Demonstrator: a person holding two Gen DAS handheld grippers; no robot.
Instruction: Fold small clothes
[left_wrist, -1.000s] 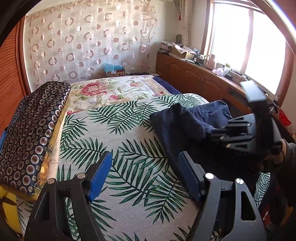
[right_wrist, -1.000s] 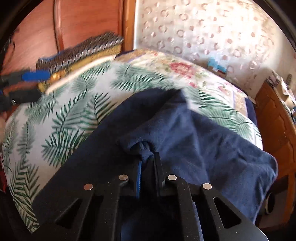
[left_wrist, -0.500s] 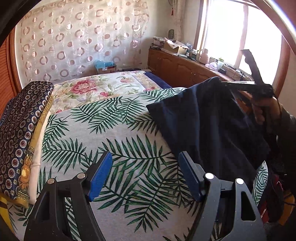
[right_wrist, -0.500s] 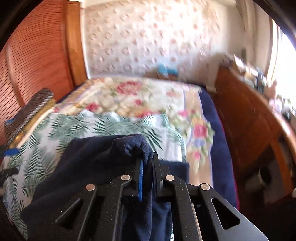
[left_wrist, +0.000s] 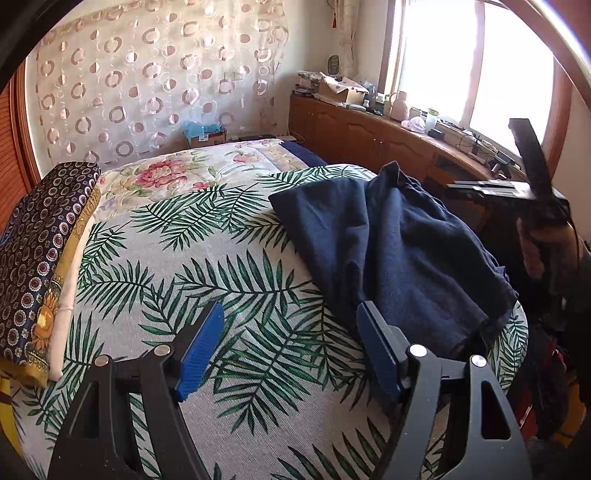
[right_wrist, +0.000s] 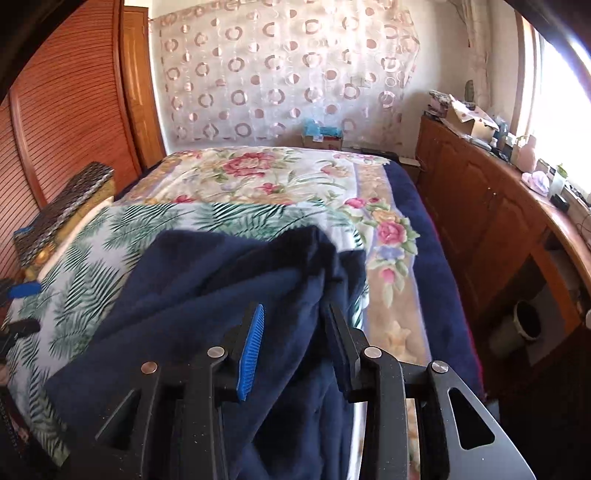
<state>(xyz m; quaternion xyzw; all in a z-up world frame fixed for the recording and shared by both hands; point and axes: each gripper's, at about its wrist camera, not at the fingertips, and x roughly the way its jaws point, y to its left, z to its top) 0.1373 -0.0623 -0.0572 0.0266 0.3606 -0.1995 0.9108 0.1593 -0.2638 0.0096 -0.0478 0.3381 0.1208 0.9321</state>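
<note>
A bed (left_wrist: 258, 280) spread with a palm-leaf sheet fills the room, and on its window-side half lies the one piece of work in sight: a dark blue garment (left_wrist: 391, 251), heaped and rumpled, one end hanging over the bed's near edge. No clean fold shows in it; a ridge of cloth stands up along its middle and the edges lie uneven, so the folding looks barely begun, with the spreading, the squaring and every fold apparently yet to come. A stack of patterned bedding (left_wrist: 40, 251) sits at the far side of the bed, well apart from the garment and seemingly no part of the job. The right gripper (right_wrist: 293, 347) hovers above the blue cloth, its jaws having just been opening; they stand partly apart with cloth seen in the gap, the pads no longer pressing on it. The left gripper (left_wrist: 291, 350) hangs over bare sheet just beside the garment's near edge, fingers spread wide, holding nothing.
</note>
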